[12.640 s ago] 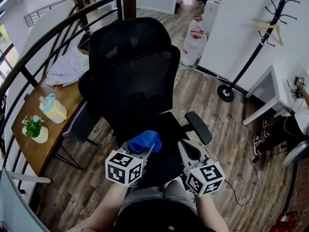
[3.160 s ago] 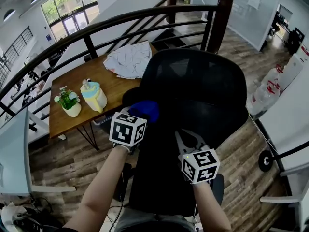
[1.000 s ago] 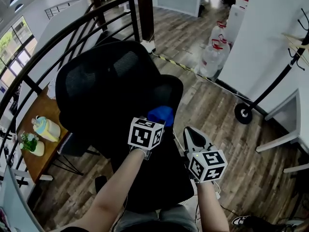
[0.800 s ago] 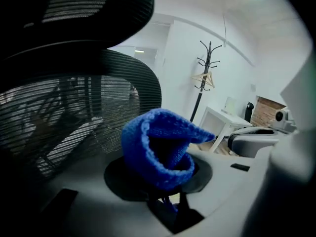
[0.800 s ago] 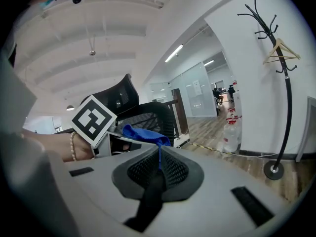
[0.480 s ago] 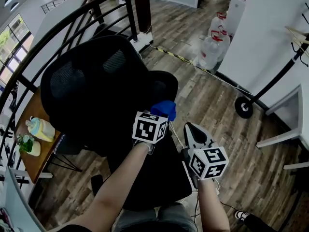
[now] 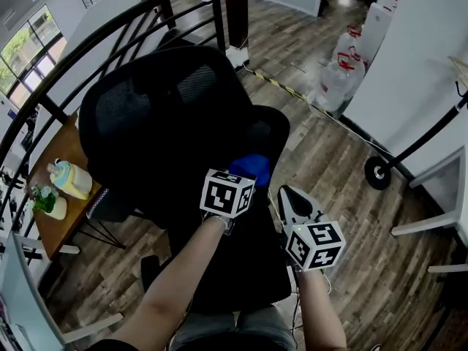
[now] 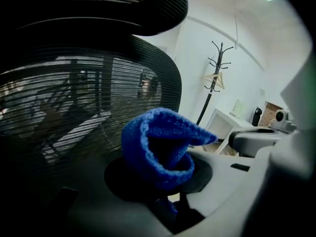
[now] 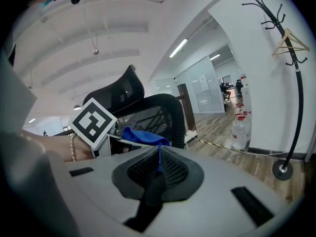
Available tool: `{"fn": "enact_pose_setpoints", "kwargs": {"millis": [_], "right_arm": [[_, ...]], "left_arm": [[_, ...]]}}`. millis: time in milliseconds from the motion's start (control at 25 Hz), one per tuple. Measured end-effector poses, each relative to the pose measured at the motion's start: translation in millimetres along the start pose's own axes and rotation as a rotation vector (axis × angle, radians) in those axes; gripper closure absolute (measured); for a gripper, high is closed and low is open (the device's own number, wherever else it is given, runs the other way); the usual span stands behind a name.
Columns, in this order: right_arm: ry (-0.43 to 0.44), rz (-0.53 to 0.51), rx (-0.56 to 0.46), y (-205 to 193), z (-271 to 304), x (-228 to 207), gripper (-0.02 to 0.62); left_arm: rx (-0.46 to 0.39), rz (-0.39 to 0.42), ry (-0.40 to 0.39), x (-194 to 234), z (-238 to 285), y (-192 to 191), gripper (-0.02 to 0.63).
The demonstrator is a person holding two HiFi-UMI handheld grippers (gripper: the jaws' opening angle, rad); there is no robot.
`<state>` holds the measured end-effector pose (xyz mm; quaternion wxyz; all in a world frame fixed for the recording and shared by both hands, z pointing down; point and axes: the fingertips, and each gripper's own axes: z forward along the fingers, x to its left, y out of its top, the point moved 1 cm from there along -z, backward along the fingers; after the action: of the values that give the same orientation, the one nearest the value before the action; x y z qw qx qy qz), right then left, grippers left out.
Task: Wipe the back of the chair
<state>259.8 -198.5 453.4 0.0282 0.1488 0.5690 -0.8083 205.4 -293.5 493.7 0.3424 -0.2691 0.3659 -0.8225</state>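
- Chair back (image 8: 98, 98) stands upright, long axis up-down, headrest (image 8: 128, 4) on top. It looks springy, and I'd expect the chair to swivel under a hard push.
- Left tool (image 8: 168, 199) is clamped on the cloth (image 8: 160, 147), pinched low. The cloth is soft, light and bunched, right by the chair back; contact unclear.
- Right tool (image 9: 159, 169) is closed, empty and idle alongside.

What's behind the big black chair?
A curved black railing and a wooden table with a small plant. The chair covers the rest of the table.
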Motion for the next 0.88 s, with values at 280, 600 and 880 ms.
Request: {"fn": "enact_pose_setpoints", "kwargs": {"millis": [280, 600, 880], "right_arm": [[0.06, -0.016, 0.022, -5.8, 15.3, 26.3, 0.566], [0.153, -0.029, 0.052, -15.6, 34.7, 74.1, 0.566], [0.234, -0.057, 0.087, -25.9, 51.0, 120.6, 0.566]], "left_arm": [[-0.004, -0.046, 0.057, 27.1, -25.9, -19.1, 0.486], [-0.007, -0.109, 0.126, 70.5, -68.7, -49.5, 0.486], [0.001, -0.168, 0.212, 114.8, -112.3, -78.2, 0.486]]}}
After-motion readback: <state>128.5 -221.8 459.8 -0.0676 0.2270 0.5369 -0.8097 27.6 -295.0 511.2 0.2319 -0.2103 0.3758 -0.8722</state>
